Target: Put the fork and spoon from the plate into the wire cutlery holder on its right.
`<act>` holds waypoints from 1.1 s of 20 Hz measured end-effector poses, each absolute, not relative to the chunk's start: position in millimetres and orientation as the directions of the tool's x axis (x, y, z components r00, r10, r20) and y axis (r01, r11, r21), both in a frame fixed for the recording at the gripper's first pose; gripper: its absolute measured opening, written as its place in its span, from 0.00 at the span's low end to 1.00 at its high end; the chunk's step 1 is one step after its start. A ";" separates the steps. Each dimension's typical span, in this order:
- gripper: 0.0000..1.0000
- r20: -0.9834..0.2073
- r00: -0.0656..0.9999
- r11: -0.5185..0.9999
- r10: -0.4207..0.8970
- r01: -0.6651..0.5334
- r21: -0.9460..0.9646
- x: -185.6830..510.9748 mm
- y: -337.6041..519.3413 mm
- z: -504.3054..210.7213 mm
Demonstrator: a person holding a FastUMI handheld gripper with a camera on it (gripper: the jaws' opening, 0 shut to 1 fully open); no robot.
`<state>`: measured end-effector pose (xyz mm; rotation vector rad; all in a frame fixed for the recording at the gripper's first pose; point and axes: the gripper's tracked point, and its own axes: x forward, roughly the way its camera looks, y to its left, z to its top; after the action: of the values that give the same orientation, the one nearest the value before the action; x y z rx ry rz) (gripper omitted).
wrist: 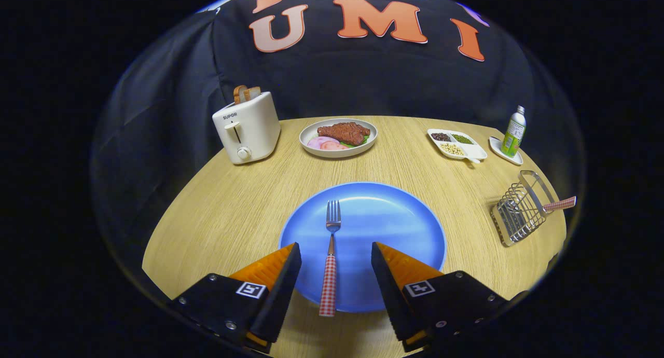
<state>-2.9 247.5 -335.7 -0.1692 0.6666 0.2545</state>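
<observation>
Jaws: your gripper (336,254) has them wide apart and empty — the two orange-faced fingers (270,270) hover over the near rim of the blue plate, one on each side of the fork's handle, neither touching it.
Fork: you see the fork (330,257) lying on the blue plate (394,233), tines pointing away from you, its red-checked handle running back between your fingers and poking out over the plate's near rim.
Spoon: a red-checked handle (560,204) sticks out of the wire cutlery holder towards the right — the bowl end seems to rest inside the wires.
Wire cutlery holder: the wire cutlery holder (521,207) sits on the table (223,212) well to the right of the plate, tilted or lying over; you cannot tell which.
Far side of table: beyond the plate you have a white toaster (248,127) with bread in its slot, a dish of food (338,136), a divided tray of beans (456,142) and a green bottle (513,132) standing on a small saucer.
</observation>
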 end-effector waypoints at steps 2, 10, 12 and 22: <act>0.73 -0.641 0.746 0.951 0.183 -0.300 -0.077 -6.1 250.3 -343.6; 0.27 -0.663 0.729 0.951 0.170 -0.298 -0.084 -3.5 250.4 -361.0; 0.16 -0.663 0.733 0.957 0.152 -0.278 -0.087 -1.1 246.0 -360.9; 0.06 -0.660 0.734 0.961 0.163 -0.269 -0.062 2.6 231.0 -327.2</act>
<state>2.6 231.0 -327.2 -0.1574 0.7090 0.2388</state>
